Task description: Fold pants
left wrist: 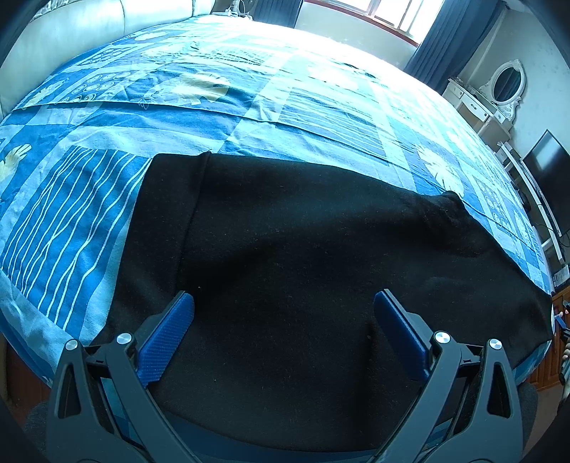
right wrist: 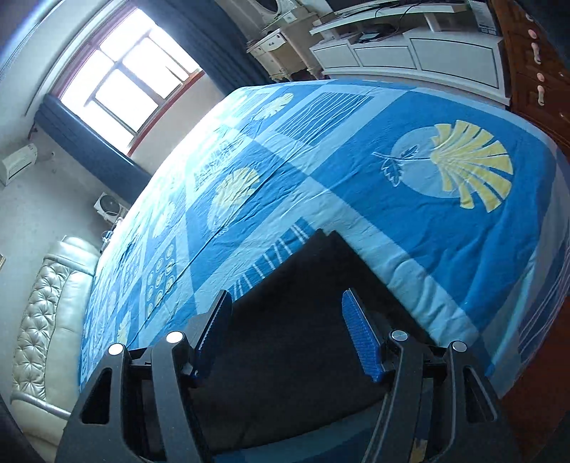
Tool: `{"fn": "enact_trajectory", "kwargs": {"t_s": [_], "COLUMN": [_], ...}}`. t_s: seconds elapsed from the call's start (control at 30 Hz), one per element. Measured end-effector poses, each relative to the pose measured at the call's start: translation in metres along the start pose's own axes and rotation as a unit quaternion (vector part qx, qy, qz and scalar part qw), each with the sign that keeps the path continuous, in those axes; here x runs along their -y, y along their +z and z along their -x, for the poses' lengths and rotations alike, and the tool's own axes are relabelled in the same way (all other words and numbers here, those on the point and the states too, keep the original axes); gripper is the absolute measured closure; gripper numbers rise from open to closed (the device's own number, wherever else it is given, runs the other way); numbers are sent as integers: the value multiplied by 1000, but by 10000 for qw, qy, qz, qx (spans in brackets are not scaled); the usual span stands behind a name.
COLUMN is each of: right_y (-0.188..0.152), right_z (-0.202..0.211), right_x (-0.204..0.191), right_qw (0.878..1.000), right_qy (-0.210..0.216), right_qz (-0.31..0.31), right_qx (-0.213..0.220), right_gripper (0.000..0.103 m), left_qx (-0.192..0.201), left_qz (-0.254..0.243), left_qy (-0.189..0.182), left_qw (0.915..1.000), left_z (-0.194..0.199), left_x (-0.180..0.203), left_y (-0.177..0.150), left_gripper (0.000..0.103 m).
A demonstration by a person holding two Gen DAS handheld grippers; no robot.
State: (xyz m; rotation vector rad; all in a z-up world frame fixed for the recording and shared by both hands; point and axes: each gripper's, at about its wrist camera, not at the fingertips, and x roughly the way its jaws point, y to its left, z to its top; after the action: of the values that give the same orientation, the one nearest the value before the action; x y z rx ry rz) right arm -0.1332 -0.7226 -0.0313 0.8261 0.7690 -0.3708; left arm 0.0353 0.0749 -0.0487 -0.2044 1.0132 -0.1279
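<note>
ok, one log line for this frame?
pants: black, flat on bed | left gripper: jaws open, over pants | right gripper: jaws open, nothing held

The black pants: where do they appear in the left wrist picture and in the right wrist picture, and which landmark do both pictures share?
Left wrist view: the black fabric pants fill the lower middle, lying flat on the bed, reaching the right edge.
Right wrist view: the pants sit at bottom centre, one corner pointing up.
Shared landmark: the blue patterned bedsheet; also the bright window.
</note>
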Motion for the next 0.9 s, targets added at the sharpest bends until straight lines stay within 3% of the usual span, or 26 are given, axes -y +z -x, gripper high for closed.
{"fn": "enact_trajectory", "kwargs": {"t_s": [0.17,0.23,0.33,0.4,0.6,0.8,0.9], "right_y": [5,1,-3,-6,-18,-29,-35], "right_z": [-14,-24,-28,-34,-40,-45,-44], "right_x": [45,56,62,66,54,49,48], "right_qw": [9991,9971,9941,9861,9796,9830,9814], "right_qy": [-136,200,658,1135,1486,1256,1385], "right_qz": [-252,-432,-560,-818,-527,-630,-896], "right_qx": [-322,-585,-650,-900,-1247,-1179,-981], "right_gripper": [39,38,27,26,29,66,73], "left_qx": [3,7,13,16,13,7,6], "left_qz": [-109,-160,-210,-207,-200,-193,-187], "left_qy": [82,103,126,134,123,119,113], "left_qw": [9999,9998,9997,9997,9997,9997,9998], "left_z": [0,-1,-2,-3,-3,-4,-4], "left_x": [3,4,5,4,3,3,3], "left_y": [-2,-2,-3,-3,-3,-3,-3], "left_gripper": [3,2,3,2,2,2,3]}}
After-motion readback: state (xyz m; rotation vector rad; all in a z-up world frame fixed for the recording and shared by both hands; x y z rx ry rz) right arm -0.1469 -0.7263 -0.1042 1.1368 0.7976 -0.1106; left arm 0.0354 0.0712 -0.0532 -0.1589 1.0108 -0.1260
